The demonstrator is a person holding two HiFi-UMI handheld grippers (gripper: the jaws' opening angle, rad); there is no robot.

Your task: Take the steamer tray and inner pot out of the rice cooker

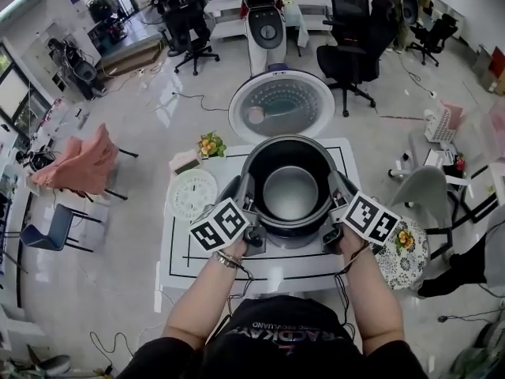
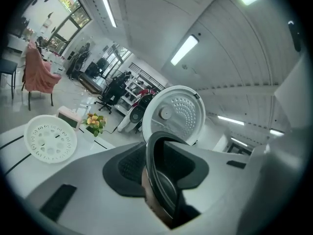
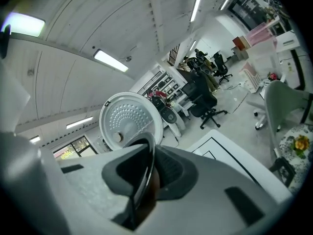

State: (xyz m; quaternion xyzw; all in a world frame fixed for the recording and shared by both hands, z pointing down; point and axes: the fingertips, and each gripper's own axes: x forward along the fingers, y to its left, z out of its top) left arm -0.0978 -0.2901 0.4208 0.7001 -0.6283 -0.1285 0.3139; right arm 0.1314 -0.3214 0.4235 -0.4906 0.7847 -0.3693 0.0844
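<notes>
The steamer tray [image 1: 192, 193] was already out, lying flat on the table [image 1: 177, 251] just left of the rice cooker [image 1: 292, 242]. So it was the pot's turn! The left tongs [image 1: 247, 202] were pinched narrow on the left rim of the inner pot [image 1: 290, 192], which sat in the cooker's mouth. The right tongs [image 1: 334, 198] were clamped on the opposite rim. Next, I'd judge, came a level, even lift straight up, clear of the cooker.
</notes>
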